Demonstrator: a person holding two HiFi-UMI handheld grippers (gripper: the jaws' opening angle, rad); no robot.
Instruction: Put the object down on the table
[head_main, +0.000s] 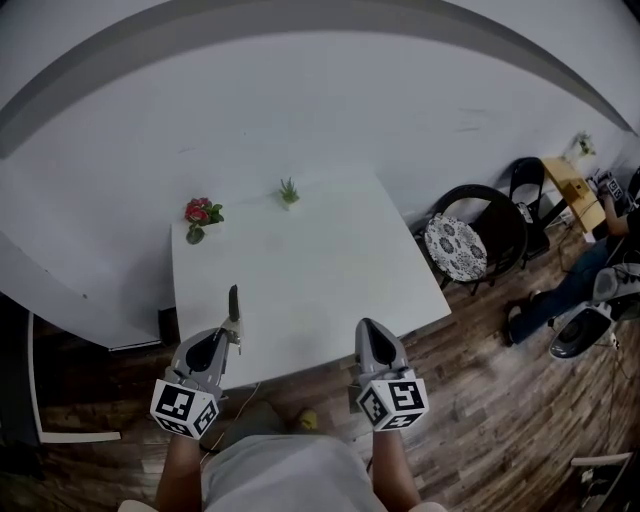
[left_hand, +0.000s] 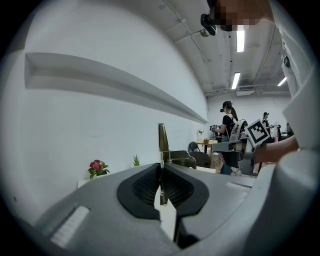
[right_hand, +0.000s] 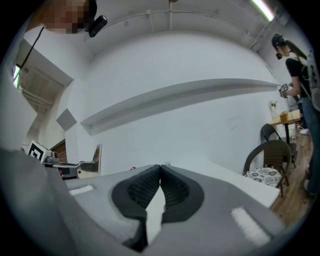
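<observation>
Left gripper (left_hand: 161, 167): fingers closed on a thin blade-like object (left_hand: 162, 137) projecting beyond the fingertips, over the surface (head_main: 320, 250). Right gripper (right_hand: 160, 169): fingers pressed together, nothing between them.

The white table (head_main: 310, 280) bears red flowers (head_main: 201, 213) and a small green plant (head_main: 289, 190)

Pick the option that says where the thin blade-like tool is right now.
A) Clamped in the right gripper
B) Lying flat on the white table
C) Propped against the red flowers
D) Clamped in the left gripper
D: the left gripper is shut on the thin blade-like tool, which sticks up from between its jaws above the table edge, while the right gripper is shut with nothing between its pads.
</observation>
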